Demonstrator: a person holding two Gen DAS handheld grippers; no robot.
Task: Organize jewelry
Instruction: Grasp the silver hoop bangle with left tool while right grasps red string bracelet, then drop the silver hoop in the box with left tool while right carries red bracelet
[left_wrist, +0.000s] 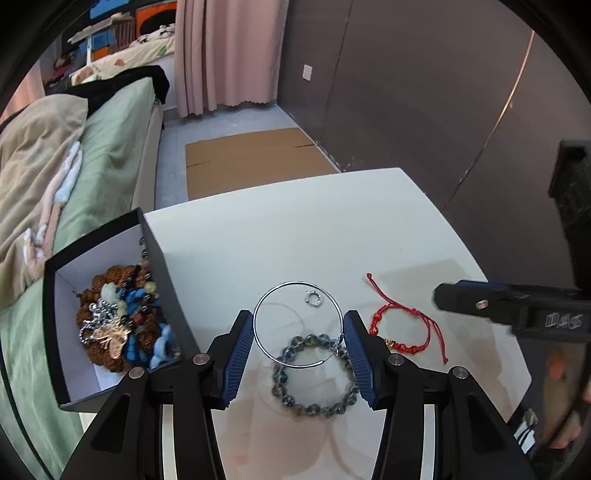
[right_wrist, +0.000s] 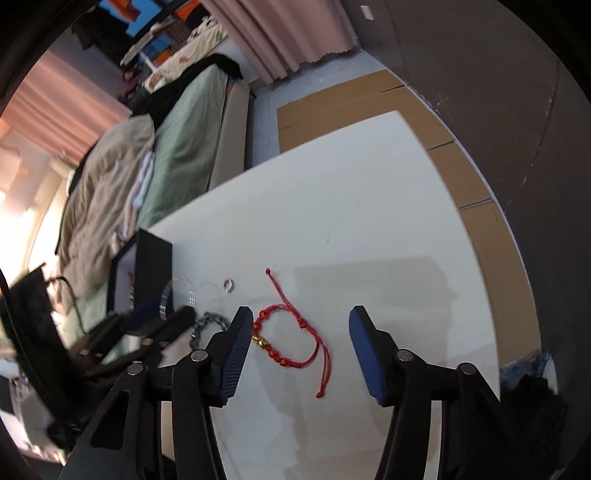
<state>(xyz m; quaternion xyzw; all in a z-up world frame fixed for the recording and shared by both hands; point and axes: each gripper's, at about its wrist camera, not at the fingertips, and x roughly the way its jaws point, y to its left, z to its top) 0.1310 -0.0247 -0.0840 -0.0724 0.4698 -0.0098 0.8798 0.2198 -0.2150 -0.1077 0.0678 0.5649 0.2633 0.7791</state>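
In the left wrist view, my left gripper (left_wrist: 298, 323) holds a thin silver hoop bangle (left_wrist: 263, 345) between its blue pads, just above the white table (left_wrist: 295, 229). A dark beaded bracelet (left_wrist: 314, 373) lies under it and a small silver ring (left_wrist: 314, 298) beyond. A red cord bracelet (left_wrist: 402, 326) with a gold charm lies to the right. My right gripper (right_wrist: 297, 321) is open over the red cord bracelet (right_wrist: 291, 332), which lies between its fingers; its finger also shows at the right of the left wrist view (left_wrist: 480, 304).
A black box (left_wrist: 162, 266) with white lining stands at the table's left edge, holding several beaded bracelets and chains (left_wrist: 125, 321). A bed (left_wrist: 74, 166) is left of the table. Flat cardboard (left_wrist: 251, 158) lies on the floor beyond. A dark wall is on the right.
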